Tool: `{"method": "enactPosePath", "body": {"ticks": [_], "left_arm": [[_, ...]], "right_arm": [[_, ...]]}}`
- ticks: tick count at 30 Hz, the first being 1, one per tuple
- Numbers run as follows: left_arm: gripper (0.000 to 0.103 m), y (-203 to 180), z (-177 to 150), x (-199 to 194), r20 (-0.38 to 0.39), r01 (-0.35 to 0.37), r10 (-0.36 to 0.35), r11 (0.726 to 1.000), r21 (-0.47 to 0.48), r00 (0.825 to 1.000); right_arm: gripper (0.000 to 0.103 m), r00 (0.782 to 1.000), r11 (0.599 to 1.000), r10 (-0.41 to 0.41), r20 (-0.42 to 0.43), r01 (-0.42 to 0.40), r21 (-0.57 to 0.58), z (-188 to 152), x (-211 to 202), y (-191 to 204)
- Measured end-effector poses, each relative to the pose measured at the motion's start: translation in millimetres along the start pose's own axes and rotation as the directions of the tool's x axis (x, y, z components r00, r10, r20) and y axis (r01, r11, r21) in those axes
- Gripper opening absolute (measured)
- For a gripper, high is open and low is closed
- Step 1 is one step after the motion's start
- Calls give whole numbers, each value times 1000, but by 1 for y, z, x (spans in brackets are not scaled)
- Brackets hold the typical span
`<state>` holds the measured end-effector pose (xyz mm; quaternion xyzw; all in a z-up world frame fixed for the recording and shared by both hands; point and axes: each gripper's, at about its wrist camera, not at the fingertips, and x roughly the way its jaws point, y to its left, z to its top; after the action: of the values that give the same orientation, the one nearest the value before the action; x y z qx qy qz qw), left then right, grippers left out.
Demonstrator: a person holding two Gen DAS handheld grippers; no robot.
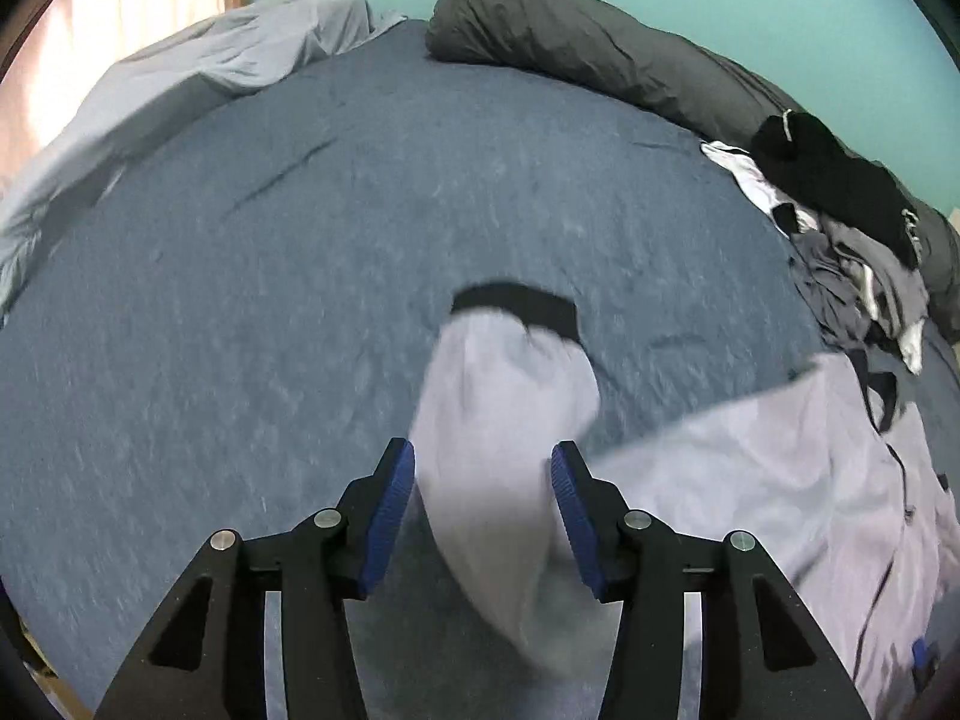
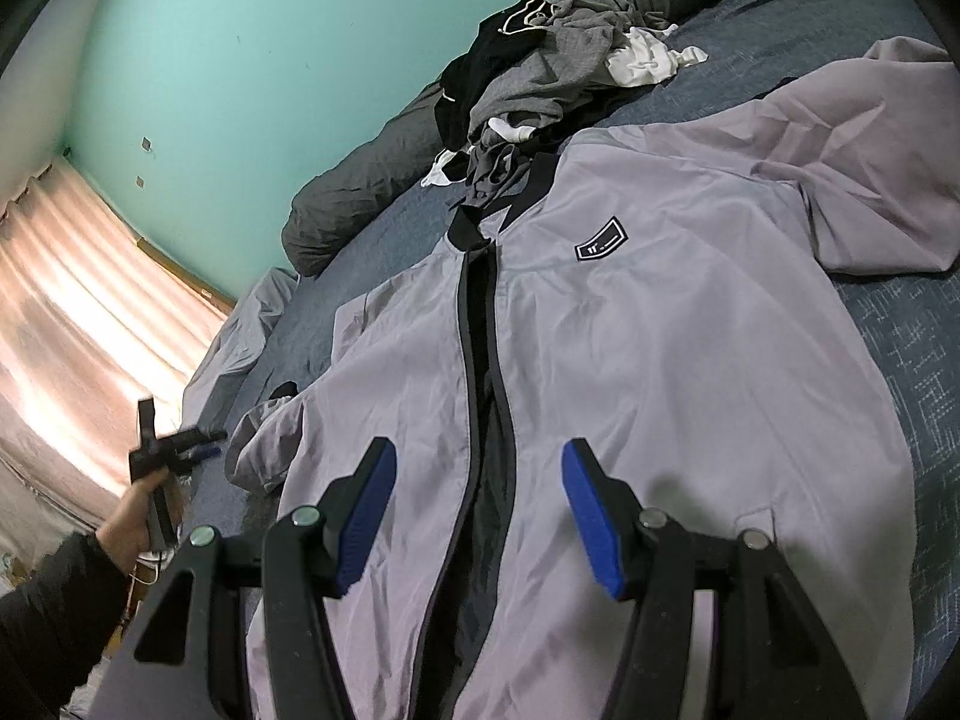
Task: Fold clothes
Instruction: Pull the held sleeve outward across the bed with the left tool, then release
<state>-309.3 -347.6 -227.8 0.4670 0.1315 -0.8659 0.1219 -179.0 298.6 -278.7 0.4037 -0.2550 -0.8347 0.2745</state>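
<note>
A light grey jacket with a black zip, black collar and a chest patch lies front up on the blue bed sheet. Its left sleeve, with a black cuff, lies bunched between the open fingers of my left gripper; the jaws are not touching it. The jacket body also shows in the left wrist view. My right gripper is open above the jacket's lower front, over the zip. The left gripper also appears in the right wrist view, held in a hand.
A pile of black, grey and white clothes lies beyond the jacket's collar. A dark grey rolled duvet runs along the teal wall. A pale sheet is bunched at the far left. Curtains hang beside the bed.
</note>
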Motion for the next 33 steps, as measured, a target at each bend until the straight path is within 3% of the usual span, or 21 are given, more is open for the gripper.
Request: {"method": "enactPosePath", "body": {"ticks": [9,10,12,16,21,26,31,33], "left_arm": [[50,-10,27,72,-77,-10,12,1000,28,997],[46,-9,26,78,-89,-8,10,1000,25,996],[24,-5,23,90,-117,-11,12,1000,14,993],[11,3,16,91,-121,-13,13,1000,0,993],[5,23,20,40,-9,-65,65,997,-33,998],[5,66,12,-26,71,-152,162,979,-133,984],[6,119,-18,-60,59,-176,199,946,-271,978],[9,135,-33,-55,3,-174,185,931,-321,983]], "right_arm": [[58,999,1000,-24,-34,24,-16,-2,10,0],[58,999,1000,-27,-38,26,-16,-2,11,-1],[58,999,999,-30,-45,29,-13,-2,14,-2],[58,998,999,-42,-51,40,-28,-4,17,1],[58,998,998,-46,-37,44,-47,-5,15,6],[58,999,998,-40,2,40,-41,-3,3,7],[58,998,998,-41,37,42,-36,-1,-8,8],[58,998,998,-45,45,47,-32,0,-14,7]]}}
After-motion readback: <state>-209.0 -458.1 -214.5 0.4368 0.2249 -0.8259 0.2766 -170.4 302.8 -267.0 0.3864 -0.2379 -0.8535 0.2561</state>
